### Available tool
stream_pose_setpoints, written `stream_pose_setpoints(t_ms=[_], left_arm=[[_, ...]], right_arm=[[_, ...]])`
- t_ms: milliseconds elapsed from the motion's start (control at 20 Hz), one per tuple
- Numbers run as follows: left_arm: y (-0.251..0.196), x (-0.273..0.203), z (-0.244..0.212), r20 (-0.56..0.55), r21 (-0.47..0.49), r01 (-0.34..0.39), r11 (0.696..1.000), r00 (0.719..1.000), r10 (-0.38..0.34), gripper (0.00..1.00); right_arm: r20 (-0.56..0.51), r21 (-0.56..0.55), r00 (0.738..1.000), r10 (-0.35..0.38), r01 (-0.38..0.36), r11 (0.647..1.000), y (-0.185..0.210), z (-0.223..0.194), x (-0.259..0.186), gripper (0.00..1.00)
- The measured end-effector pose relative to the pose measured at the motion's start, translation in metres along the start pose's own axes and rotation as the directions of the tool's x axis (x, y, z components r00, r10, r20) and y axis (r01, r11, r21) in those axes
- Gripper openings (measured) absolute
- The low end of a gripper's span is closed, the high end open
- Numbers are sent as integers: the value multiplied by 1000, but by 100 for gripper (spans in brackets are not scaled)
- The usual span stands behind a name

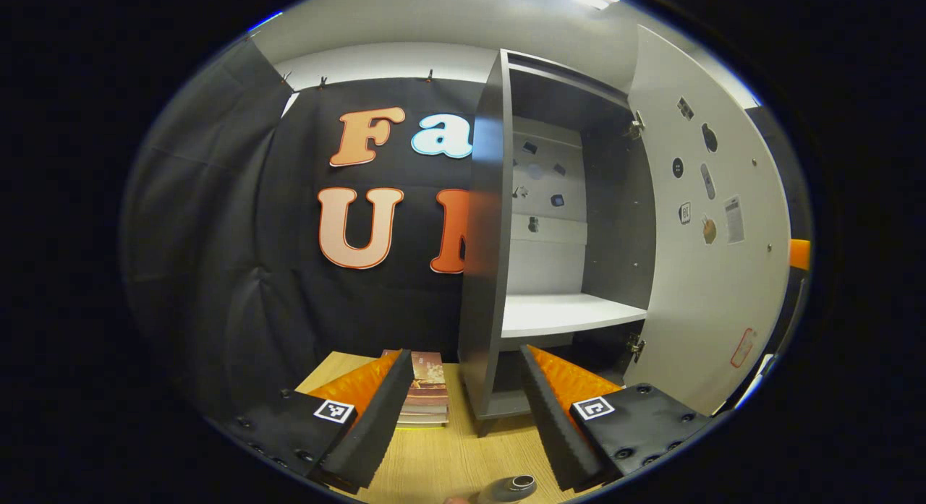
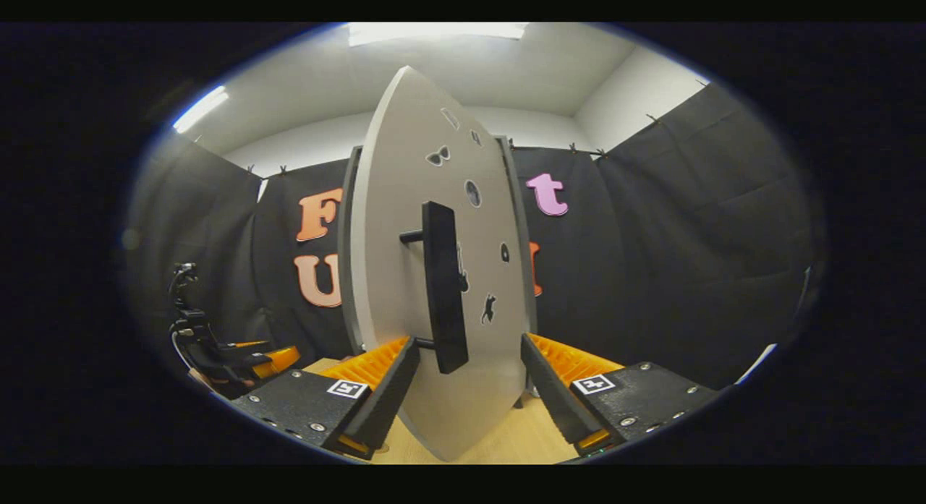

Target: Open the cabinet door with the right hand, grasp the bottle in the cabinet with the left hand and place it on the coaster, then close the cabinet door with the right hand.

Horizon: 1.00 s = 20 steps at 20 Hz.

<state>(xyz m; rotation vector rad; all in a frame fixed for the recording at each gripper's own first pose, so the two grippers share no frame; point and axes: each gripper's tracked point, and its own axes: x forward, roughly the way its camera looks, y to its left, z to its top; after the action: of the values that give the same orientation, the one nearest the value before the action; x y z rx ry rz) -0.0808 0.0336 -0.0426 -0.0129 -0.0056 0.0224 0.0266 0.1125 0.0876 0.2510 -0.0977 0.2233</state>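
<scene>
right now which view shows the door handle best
The right gripper view: the black handle stands on the door's outer face, between the open right gripper fingers. The left gripper view shows the door's inner face, stickered, with no handle on it.

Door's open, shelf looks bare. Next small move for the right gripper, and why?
Probably close the right gripper on the door handle: its fingers are open, straddling it, the cabinet shelf is bare, and the bottle stands on the table.

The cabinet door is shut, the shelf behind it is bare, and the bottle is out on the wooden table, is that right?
Not quite: the cabinet door is swung open, as the left gripper view shows. The shelf is bare, and the bottle is out on the wooden table.
</scene>
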Motion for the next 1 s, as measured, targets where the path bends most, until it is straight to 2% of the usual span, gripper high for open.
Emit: stream_pose_setpoints(t_ms=[50, 100, 150, 450, 750, 1000], left_arm=[[7, 2, -4, -8, -2, -3, 1000, 1000, 3, 94], [13, 4, -6, -16, -3, -5, 1000, 1000, 5, 94], [17, 7, -7, -17, -5, -8, 1000, 1000, 7, 94], [51, 23, -8, -17, -15, -9, 1000, 1000, 9, 94], [70, 47, -6, -12, -19, 24, 1000, 1000, -25, 94], [72, 66, -4, -19, -16, 92, 996, 996, -92, 94]], right_arm=[[-3, -2, 1000, 15, -15, 1000, 5, -1, 5, 95], [-3, -5, 1000, 22, -22, 1000, 7, -1, 7, 88], [-5, -6, 999, 31, -31, 999, 11, -2, 10, 95], [-25, -52, 996, 82, -83, 995, 33, -10, 35, 94], [-32, -37, 997, 66, -67, 997, 34, -13, 42, 94], [-43, 16, 997, 61, -60, 998, 43, -18, 49, 94]])
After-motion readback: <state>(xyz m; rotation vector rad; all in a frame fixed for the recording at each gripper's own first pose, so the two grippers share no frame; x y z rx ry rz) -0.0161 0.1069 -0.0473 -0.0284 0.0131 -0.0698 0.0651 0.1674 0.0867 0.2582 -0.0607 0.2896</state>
